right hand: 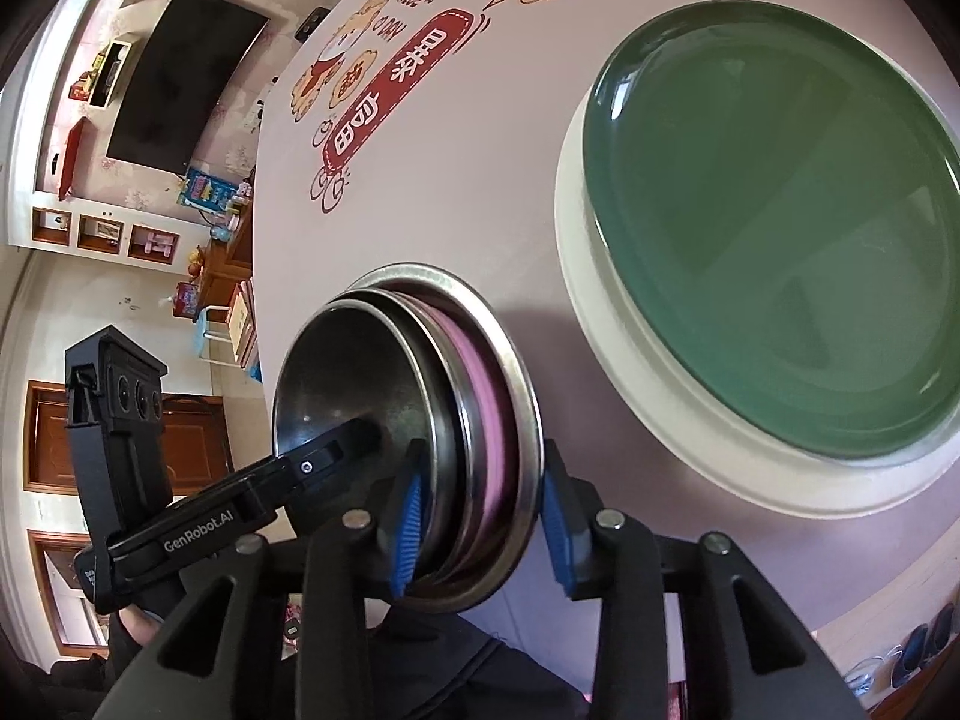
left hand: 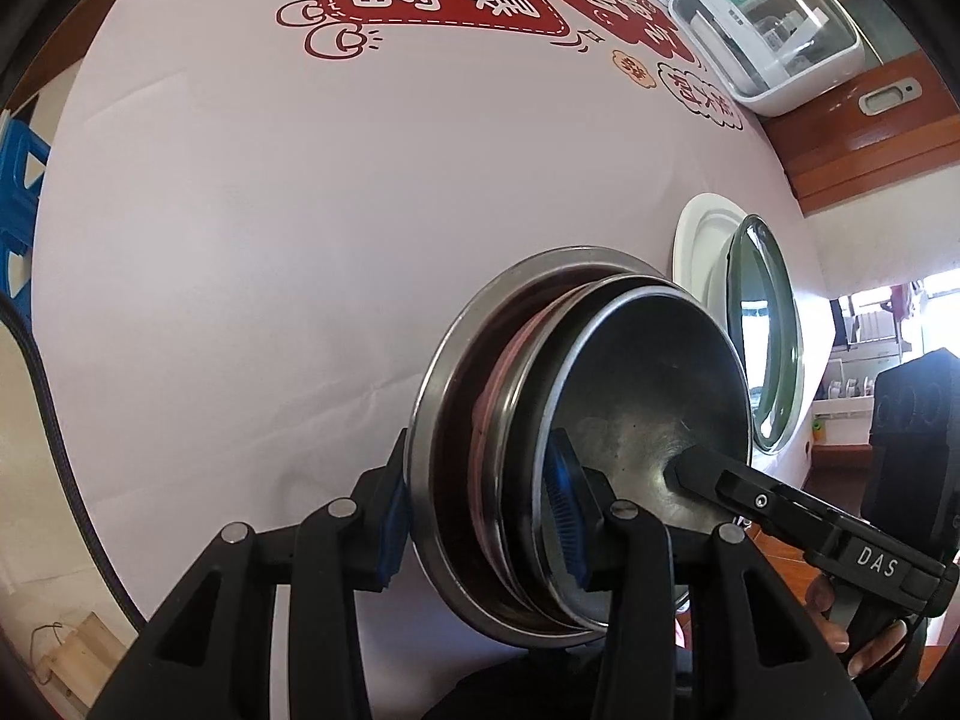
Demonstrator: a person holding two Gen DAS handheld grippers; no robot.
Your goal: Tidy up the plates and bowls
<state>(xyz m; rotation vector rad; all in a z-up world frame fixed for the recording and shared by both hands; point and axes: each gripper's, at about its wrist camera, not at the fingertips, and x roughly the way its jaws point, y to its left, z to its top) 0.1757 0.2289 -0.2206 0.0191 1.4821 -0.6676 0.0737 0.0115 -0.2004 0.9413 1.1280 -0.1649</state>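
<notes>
I see a nested stack of steel bowls (left hand: 576, 438) on the white tablecloth (left hand: 300, 240), with a green plate (right hand: 780, 228) on a white plate (right hand: 630, 420) at about two o'clock from it. My left gripper (left hand: 486, 516) pinches the stack's rims at one side; my right gripper (right hand: 480, 528) straddles the opposite rims, pads seemingly touching. I judge uneven squeezing could tip the stack or shift the loose inner bowls.

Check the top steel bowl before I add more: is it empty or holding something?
Empty. The top steel bowl shows only bare metal inside; nothing lies in it except a gripper finger reaching over its rim.
</notes>
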